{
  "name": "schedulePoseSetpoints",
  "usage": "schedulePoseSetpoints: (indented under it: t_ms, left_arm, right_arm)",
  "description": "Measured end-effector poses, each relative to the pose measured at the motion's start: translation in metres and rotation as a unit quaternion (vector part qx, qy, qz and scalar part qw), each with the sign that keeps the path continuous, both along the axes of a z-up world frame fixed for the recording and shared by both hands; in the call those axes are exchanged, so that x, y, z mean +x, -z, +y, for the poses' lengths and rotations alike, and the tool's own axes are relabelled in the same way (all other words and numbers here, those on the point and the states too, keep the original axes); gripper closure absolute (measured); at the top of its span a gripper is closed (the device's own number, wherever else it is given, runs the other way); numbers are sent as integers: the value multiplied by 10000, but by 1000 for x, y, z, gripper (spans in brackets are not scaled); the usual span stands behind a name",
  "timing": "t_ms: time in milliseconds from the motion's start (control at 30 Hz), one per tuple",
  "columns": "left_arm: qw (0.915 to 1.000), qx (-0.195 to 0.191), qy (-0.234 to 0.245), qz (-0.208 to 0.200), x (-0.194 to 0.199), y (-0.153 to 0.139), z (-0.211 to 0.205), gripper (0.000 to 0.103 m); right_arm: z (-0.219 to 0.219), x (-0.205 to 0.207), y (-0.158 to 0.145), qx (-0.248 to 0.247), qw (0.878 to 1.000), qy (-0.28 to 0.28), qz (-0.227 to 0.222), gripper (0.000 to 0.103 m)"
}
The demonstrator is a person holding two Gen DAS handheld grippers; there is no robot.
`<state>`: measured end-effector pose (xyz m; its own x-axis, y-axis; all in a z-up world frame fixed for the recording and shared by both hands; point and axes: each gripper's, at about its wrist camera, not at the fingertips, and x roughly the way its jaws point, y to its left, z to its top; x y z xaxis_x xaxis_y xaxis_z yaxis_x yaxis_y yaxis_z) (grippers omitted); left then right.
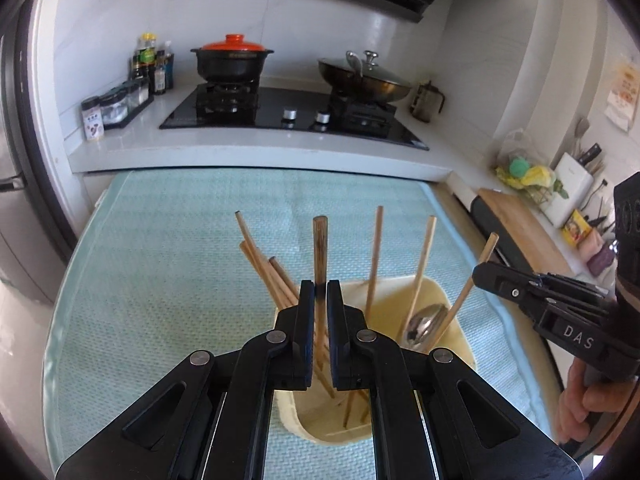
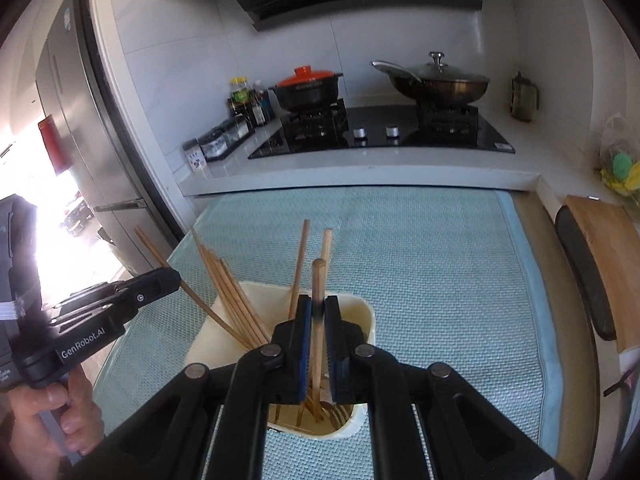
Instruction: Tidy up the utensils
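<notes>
Chopsticks [image 1: 374,258] stand in a cream holder [image 1: 448,300].

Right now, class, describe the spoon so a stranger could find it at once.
Find the pale green mat before the stove, then the cream holder standing on it. Inside leans a spoon, the only shiny metal piece among wooden chopsticks.

Left wrist view: close above the cream holder [image 1: 448,300], facing down toward the stove [image 1: 288,114].
Right wrist view: same, from its right.
Shared: holder, mat [image 2: 440,248], stove.
</notes>
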<state>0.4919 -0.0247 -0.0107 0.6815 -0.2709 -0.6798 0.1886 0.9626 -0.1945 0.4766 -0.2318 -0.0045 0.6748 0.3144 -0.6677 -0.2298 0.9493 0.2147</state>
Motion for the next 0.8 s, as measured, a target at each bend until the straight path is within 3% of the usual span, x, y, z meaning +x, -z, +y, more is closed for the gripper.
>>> schedulePoseSetpoints:
  t_ms: [33, 67, 100, 133, 167, 233, 300, 433, 533, 633, 700, 800]
  left_arm:
    - [10000, -4, -46, -3, 2, -1, 1, 90]
    - [9999, -43, -97, -45, 2, -6, 3, 73]
    - [9997, -80, -174, -141, -1, -12, 7, 49]
    - [9992, -94, -265, -300, -8, -20, 11, 38]
    - [9981, -90, -330, -505, -16, -30, 16, 26]
    - [9949, 29, -449, -902, -37, -51, 23, 19]
    - [9899, 201, -587, -1274, -63, -72, 27, 3]
    - [9716, 570, -834, -2138, -129, -104, 26, 0]
    - [9605, 1038, -1150, -2311, -170, -110, 19, 0]
    - [9595, 1270, -1236, -2190, -207, -102, 12, 0]
    - [9599, 1249, -1282, -2156, -232, -93, 11, 0]
    - [9689, 1057, -1320, -1809, -257, -78, 12, 0]
  right_arm:
    - [-1, 4, 2, -62, 10000, 65, 27, 93]
    - [0, 9, 2, -150, 9998, 141, 40, 76]
    - [0, 11, -1, -212, 9995, 216, 17, 63]
    - [-1, 10, -7, -207, 9994, 271, -89, 41]
    - [-4, 6, -15, -165, 9991, 317, -238, 39]
    - [-9, -3, -35, -131, 9980, 398, -465, 39]
    - [-17, -22, -58, -66, 9954, 504, -814, 38]
    - [-22, -75, -103, -157, 9845, 658, -1621, 24]
    - [-18, -122, -123, -394, 9735, 726, -2131, 15]
    - [-11, -170, -129, -574, 9648, 653, -2483, 11]
    - [-6, -201, -126, -697, 9597, 585, -2660, 3]
    - [1, -240, -116, -772, 9561, 476, -2785, 0]
